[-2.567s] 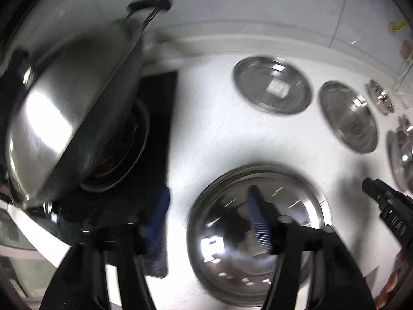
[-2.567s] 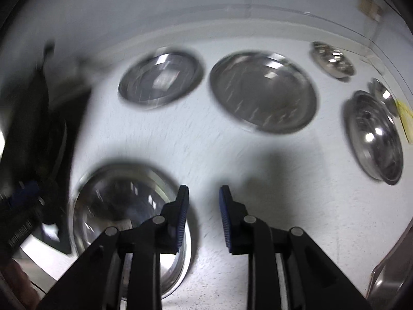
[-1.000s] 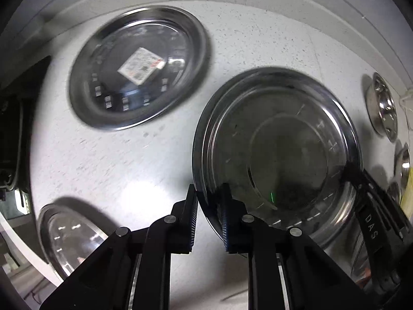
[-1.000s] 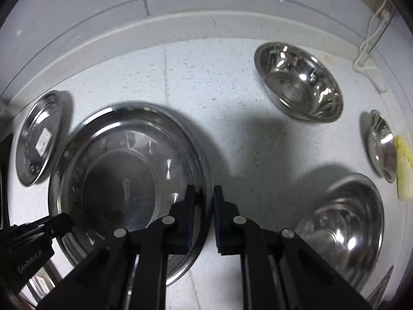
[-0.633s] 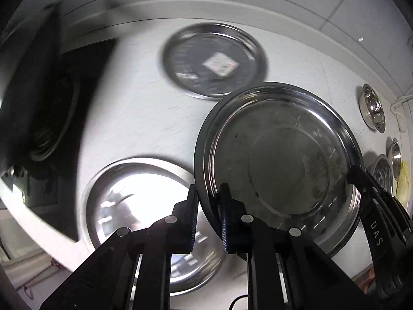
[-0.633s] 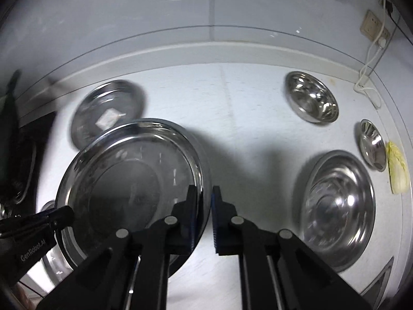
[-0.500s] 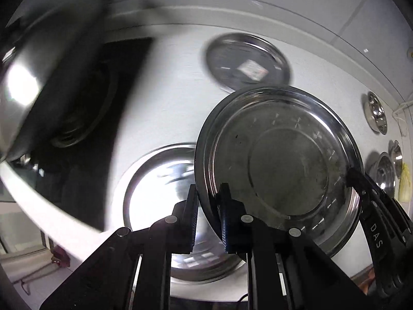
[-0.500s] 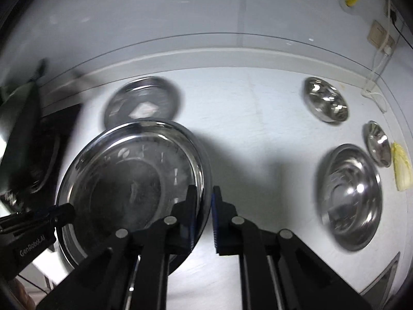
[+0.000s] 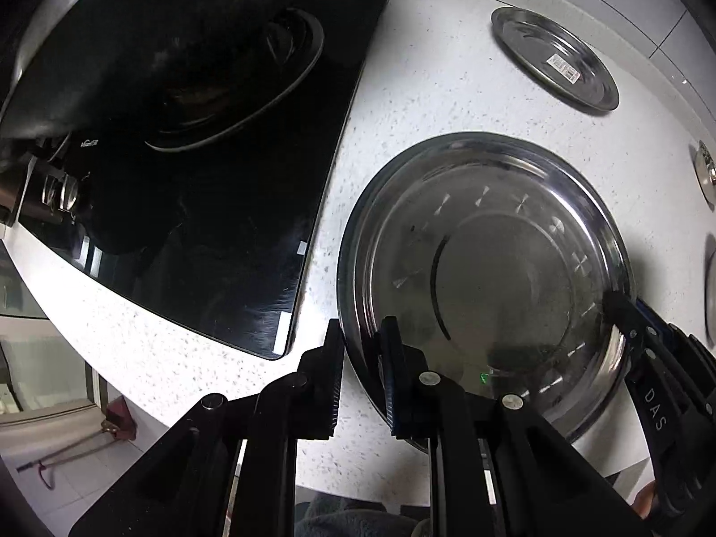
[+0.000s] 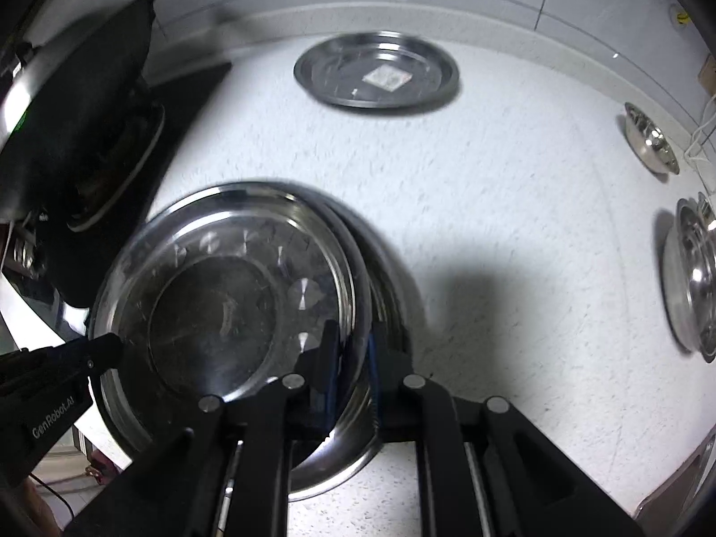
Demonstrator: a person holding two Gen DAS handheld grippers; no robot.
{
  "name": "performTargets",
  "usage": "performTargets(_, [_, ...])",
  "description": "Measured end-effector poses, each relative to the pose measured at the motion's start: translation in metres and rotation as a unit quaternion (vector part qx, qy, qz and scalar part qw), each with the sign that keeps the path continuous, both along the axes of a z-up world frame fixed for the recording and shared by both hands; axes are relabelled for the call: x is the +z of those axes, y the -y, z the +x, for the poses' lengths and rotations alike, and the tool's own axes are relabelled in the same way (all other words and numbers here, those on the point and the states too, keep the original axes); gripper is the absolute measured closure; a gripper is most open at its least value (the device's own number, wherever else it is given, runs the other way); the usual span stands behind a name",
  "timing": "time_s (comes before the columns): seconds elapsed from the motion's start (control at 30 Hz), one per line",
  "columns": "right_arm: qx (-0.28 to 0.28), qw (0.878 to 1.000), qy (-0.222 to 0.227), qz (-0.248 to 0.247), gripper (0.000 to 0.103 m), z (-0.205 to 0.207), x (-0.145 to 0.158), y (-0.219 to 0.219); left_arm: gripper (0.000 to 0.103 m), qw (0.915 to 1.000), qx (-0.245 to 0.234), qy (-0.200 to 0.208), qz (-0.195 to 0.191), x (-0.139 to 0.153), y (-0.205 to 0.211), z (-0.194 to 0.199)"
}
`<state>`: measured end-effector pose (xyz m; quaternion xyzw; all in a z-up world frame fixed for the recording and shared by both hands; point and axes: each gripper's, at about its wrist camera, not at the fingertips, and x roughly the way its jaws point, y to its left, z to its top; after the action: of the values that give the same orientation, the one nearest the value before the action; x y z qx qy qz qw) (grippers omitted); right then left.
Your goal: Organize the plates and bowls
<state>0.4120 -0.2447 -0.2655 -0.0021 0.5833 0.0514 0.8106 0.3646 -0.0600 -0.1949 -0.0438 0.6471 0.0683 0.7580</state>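
I had both jaws pinching the plate rim at nine and three; I judged lowering it level best.

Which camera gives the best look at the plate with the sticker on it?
The left wrist view: the stickered plate is sharp there, its white label readable as a label. In the right wrist view the same plate is larger and whole but motion-blurred, the sticker only a pale patch.

Two wrist views, close above the tabletop
Left looks from the stove side, right from opposite; both share the large plate.
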Motion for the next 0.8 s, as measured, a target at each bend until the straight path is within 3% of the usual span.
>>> performTargets(0.03, [-0.004,1.0,-0.009,-0.003,0.089,-0.002,-0.004,0.0,0.089,0.9999,-0.002,0.01,0.008,-0.001,0.0,-0.003])
performTargets(0.07, [-0.005,1.0,-0.012,-0.002,0.082,-0.002,-0.006,0.001,0.081,0.9998,-0.002,0.017,0.012,0.001,-0.001,-0.006])
performTargets(0.1, [-0.009,1.0,-0.012,0.004,0.078,-0.003,-0.007,0.002,0.059,0.9996,0.002,0.024,0.011,0.004,-0.004,-0.009])
performTargets(0.17, [-0.014,0.999,-0.014,0.028,0.072,-0.006,-0.005,0.008,0.031,0.9991,0.012,0.04,-0.001,0.01,-0.009,-0.013])
performTargets(0.23, [-0.018,0.998,-0.013,0.059,0.061,-0.008,0.0,0.013,0.028,0.9977,0.014,0.066,0.0,0.021,-0.013,-0.017])
performTargets(0.3, [-0.026,0.997,0.005,0.072,0.034,-0.011,0.011,0.02,0.028,0.9974,0.005,0.071,0.003,0.029,-0.013,-0.018])
performTargets(0.47, [-0.039,0.991,0.057,0.114,0.033,-0.01,0.04,0.043,0.028,0.9971,-0.002,0.076,-0.005,0.039,-0.013,-0.008])
performTargets(0.53, [-0.048,0.99,0.048,0.123,0.033,-0.005,0.044,0.051,0.028,0.9966,-0.008,0.082,-0.009,0.044,-0.007,-0.001])
performTargets(0.63, [-0.077,0.994,-0.027,0.076,0.034,0.01,0.036,0.06,0.028,0.9957,-0.02,0.088,-0.019,0.048,0.008,0.013])
performTargets(0.8, [-0.108,0.994,0.0,0.022,0.034,0.016,0.055,0.079,0.028,0.9934,-0.043,0.101,-0.034,0.055,0.03,0.03])
